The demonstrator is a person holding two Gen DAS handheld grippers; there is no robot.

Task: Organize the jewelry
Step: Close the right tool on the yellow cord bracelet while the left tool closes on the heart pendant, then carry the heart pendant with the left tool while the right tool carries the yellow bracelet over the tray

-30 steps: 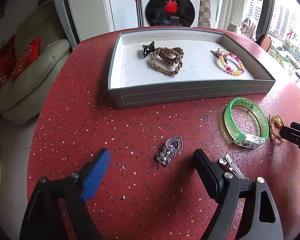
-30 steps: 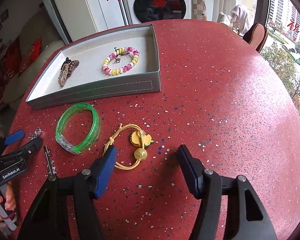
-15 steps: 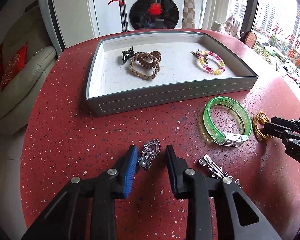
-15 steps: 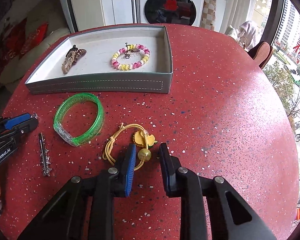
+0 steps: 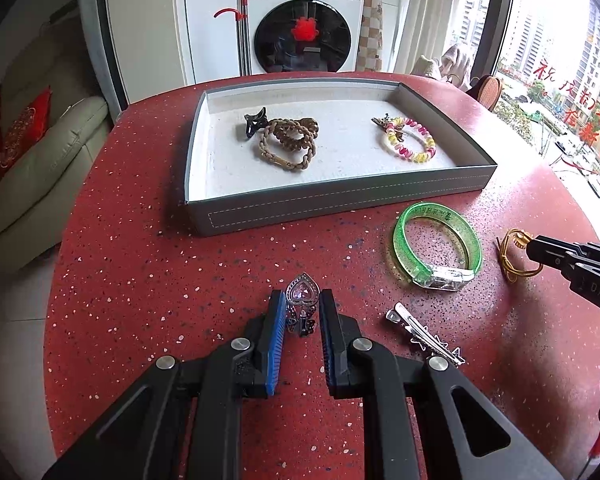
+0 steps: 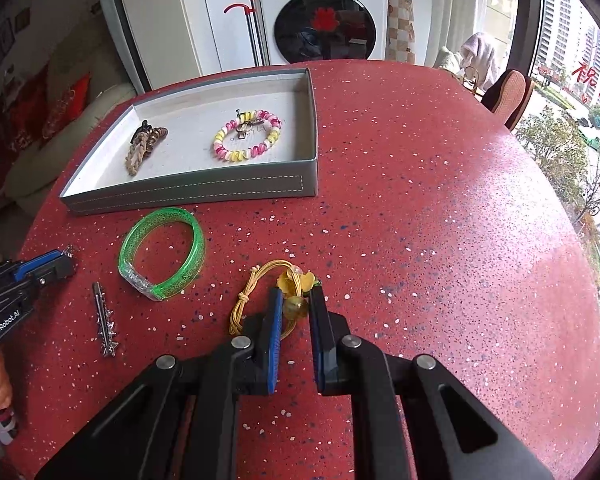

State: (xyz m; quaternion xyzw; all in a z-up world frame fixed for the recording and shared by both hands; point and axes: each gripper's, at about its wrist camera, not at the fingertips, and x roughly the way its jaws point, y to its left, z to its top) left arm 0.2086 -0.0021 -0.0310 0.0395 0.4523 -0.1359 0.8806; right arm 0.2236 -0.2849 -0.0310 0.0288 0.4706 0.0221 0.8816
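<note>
You have a grey tray [image 5: 332, 200] with stitched walls and a pale lining on the red speckled table. Inside it lie a brown braided bracelet [image 5: 288, 144] with a black claw clip [image 5: 255, 121] touching its left end, and, well apart to the right, a pink-and-yellow coil bracelet [image 5: 410, 144]. In front of the tray, flat on the table, you have a green translucent bangle [image 5: 436, 246], a silver hair clip [image 5: 424, 334], a heart-shaped purple-stone brooch [image 5: 302, 300] and a yellow cord bracelet [image 6: 260, 292] with a bead and flower charm.
</note>
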